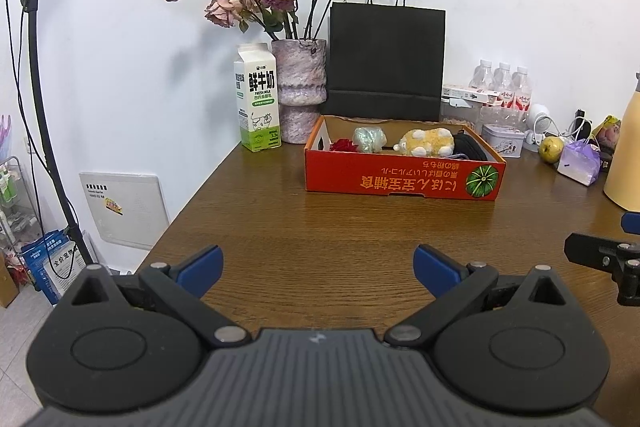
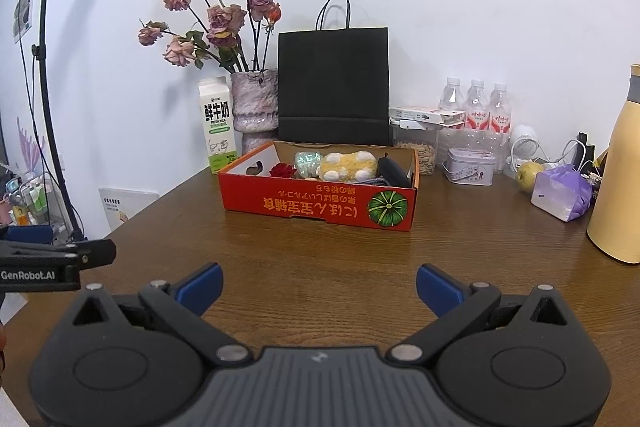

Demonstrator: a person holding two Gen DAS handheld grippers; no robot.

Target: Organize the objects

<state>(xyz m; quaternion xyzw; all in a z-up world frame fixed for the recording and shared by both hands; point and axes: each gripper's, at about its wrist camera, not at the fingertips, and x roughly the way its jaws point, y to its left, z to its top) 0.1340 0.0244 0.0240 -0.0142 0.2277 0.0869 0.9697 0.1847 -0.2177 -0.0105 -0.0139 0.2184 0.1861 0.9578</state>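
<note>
**Red carton of soft toys at the back of the table, both grippers spread and empty**

A shallow red cardboard box point(image 1: 404, 173) with orange print and a green pumpkin picture sits on the wooden table point(image 1: 320, 235), toward its far edge. Inside, from left to right, lie a red fabric rose point(image 1: 344, 145), a pale green plush point(image 1: 369, 139), a fluffy yellow plush with white spots point(image 1: 426, 143) and a dark pouch point(image 1: 472, 147) against the right wall.

The left gripper point(image 1: 318, 267) hangs above the near part of the table, its blue-padded fingers spread wide with nothing between them; the box lies well ahead of it, slightly to the right. The right gripper point(image 2: 319, 285) is likewise spread and empty, the box well ahead.

Behind the box stand a milk carton point(image 1: 258, 103), a mottled pink vase point(image 1: 299, 89) of dried roses, and a matte black paper bag point(image 1: 386, 63). Toward the back right corner are clear plastic water bottles point(image 1: 502, 83), a small tin point(image 1: 503, 139), a yellowish pear point(image 1: 551, 149) and a smooth cream-yellow jug point(image 2: 618, 183).
</note>
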